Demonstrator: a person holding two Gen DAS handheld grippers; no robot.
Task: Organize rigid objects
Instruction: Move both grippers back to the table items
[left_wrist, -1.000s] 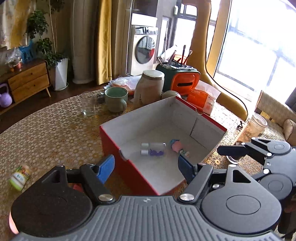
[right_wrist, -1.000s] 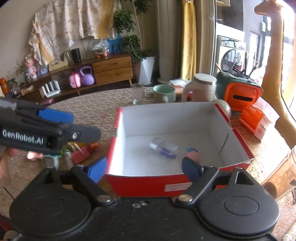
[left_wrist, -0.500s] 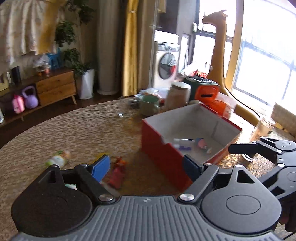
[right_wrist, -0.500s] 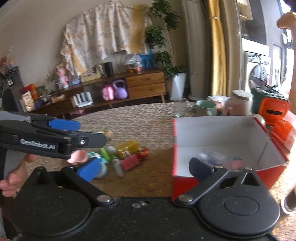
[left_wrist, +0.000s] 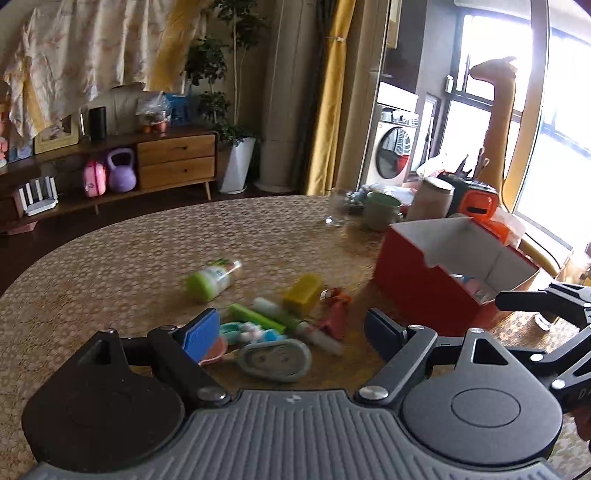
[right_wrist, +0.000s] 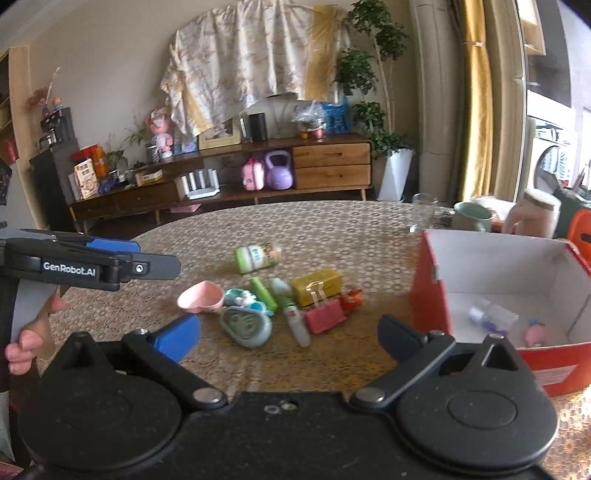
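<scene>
Both grippers are swinging away from the red box (right_wrist: 491, 295), which a second ago sat between the jaws and is now lying off to their right. A heap of small items is now sitting just ahead of the jaws: grey oval case (right_wrist: 245, 325), pink binder clip (right_wrist: 327, 319), yellow block (right_wrist: 316, 282). They are touching, so a grab risks dragging a neighbour. Left gripper (left_wrist: 291, 334) and right gripper (right_wrist: 290, 332) are both gaping wide, holding nothing

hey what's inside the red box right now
Inside the red box, a clear bottle with something purple and a small pink item lie on the white floor. The front wall hides the nearest strip of floor.
</scene>
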